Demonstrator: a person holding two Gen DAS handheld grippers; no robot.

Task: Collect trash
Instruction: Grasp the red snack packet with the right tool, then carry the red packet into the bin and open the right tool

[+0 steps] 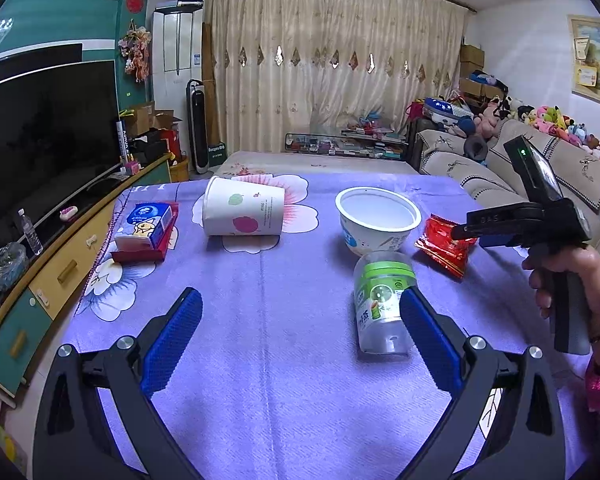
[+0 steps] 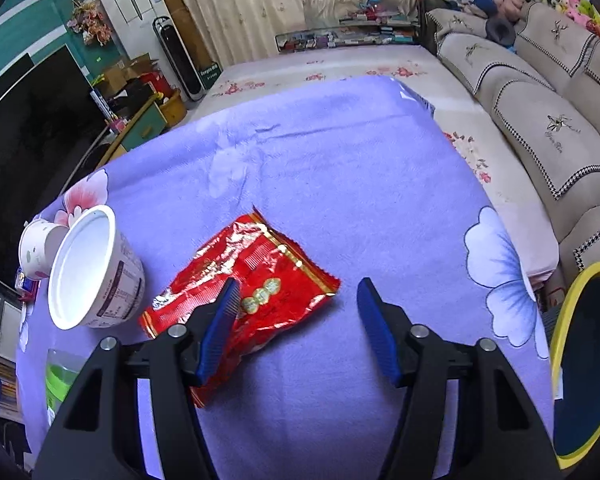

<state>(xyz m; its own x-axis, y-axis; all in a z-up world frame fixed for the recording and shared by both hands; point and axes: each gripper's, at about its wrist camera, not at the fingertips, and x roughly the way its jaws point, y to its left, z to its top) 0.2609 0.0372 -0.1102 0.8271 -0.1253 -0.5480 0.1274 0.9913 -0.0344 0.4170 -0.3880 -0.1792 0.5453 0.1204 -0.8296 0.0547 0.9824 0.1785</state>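
Note:
On the purple flowered cloth [image 1: 284,320] lie a tipped paper cup [image 1: 242,212], a white bowl [image 1: 376,220], a red snack wrapper [image 1: 446,248] and a clear bottle with a green label [image 1: 382,300]. My left gripper [image 1: 300,312] is open above the cloth; its right finger is beside the bottle. My right gripper [image 2: 296,304] is open just above the red wrapper [image 2: 244,296], its left finger over the wrapper. The bowl [image 2: 92,272], the cup [image 2: 36,250] and the bottle [image 2: 60,376] lie to its left.
A tissue pack on a red box [image 1: 148,228] sits at the cloth's left edge. A yellow-rimmed bin [image 2: 584,360] stands off the cloth's right edge. A sofa [image 2: 540,112] runs along the right, a TV cabinet [image 1: 60,264] along the left.

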